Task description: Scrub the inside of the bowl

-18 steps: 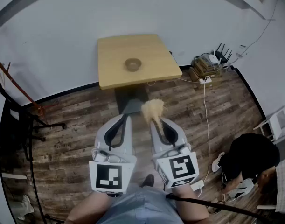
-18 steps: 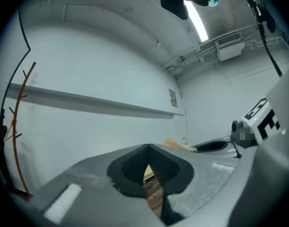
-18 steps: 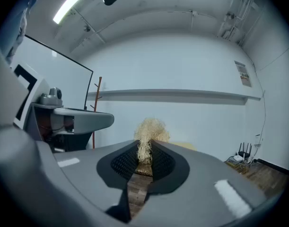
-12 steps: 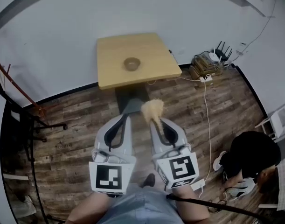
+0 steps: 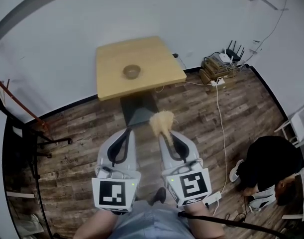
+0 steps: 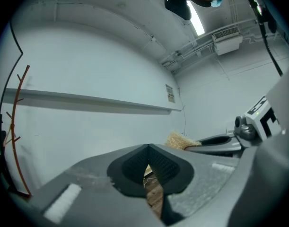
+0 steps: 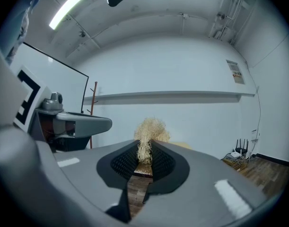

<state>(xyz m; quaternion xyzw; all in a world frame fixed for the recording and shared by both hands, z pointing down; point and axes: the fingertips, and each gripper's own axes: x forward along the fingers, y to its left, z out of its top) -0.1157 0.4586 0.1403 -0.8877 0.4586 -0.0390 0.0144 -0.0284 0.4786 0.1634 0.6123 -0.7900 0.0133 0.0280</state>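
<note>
A small brown bowl [image 5: 132, 71] stands near the middle of a square wooden table [image 5: 156, 68] far ahead of me. My right gripper [image 5: 167, 133] is shut on a tuft of pale straw-like scrubber [image 5: 161, 121], whose fibres stick up between the jaws [image 7: 146, 131]. My left gripper [image 5: 123, 133] is shut with nothing in it; its pads [image 6: 135, 167] meet at the tips. Both grippers are held low over the floor, well short of the table. The scrubber [image 6: 178, 140] also shows at the right of the left gripper view.
Dark wood floor lies between me and the table, whose pedestal base [image 5: 138, 108] is ahead. A black chair frame [image 5: 27, 133] stands left. A person in black [image 5: 268, 166] crouches at the right. A white cable [image 5: 222, 133] and a router [image 5: 231, 54] on boxes lie right.
The view has shifted: the table and bowl now sit slightly further left in the head view. Both grippers keep their grip and posture.
</note>
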